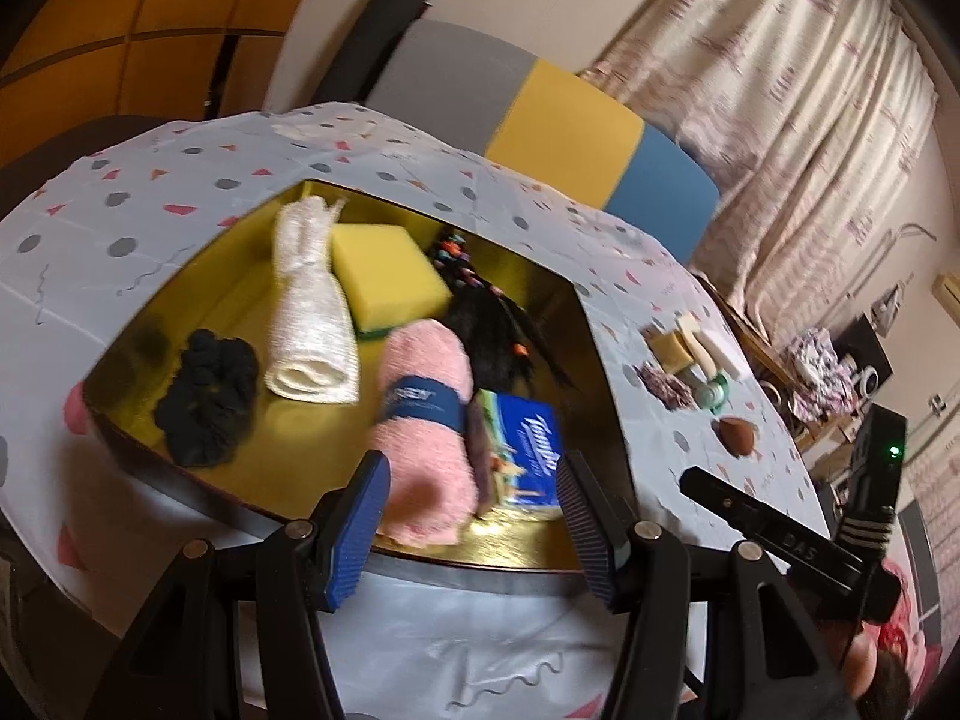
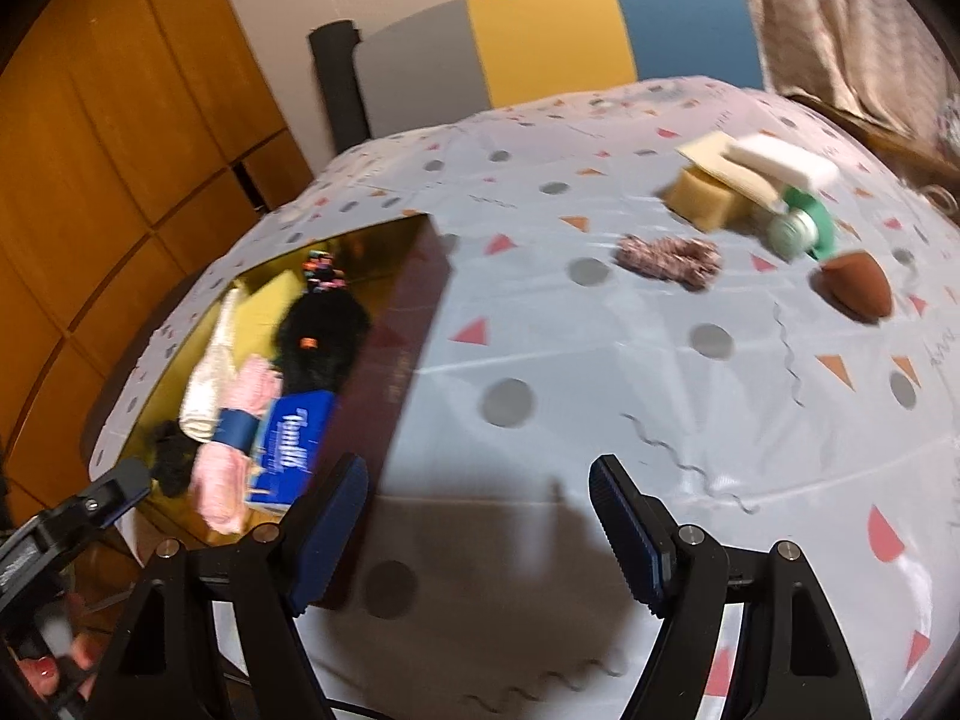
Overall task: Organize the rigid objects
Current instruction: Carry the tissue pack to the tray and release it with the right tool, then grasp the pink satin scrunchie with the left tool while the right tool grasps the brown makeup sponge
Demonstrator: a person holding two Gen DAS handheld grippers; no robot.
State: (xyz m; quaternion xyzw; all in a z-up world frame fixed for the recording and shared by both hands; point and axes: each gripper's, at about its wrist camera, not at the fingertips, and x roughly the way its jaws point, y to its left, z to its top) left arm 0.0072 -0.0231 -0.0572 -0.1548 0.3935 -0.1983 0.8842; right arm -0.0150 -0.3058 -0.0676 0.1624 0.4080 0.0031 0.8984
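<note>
Two hand-held grippers are hovering over a table draped in a pale blue patterned cloth. The left gripper is hanging over the near edge of a gold-lined box with its jaws standing apart and nothing pressed between the pads; the end of a rolled pink towel and a blue tissue pack are showing through the gap, lying in the box beyond the fingers. Also sitting in the box are a rolled white towel, a yellow sponge, a black scrunchie and a dark hairpiece with coloured beads. The right gripper is pointing down at bare cloth just right of the box, its jaws spread wide and holding nothing. Well beyond it, on the far right of the table, the loose items are waiting in a small cluster: a tan soap block, a cream bar leaning on it, a white bar, and a green roll touching the pile. A mottled pink scrunchie is lying just in front, and a brown teardrop-shaped sponge is resting to its right. Behind the table a chair back in grey, yellow and blue is standing against the wall.
</note>
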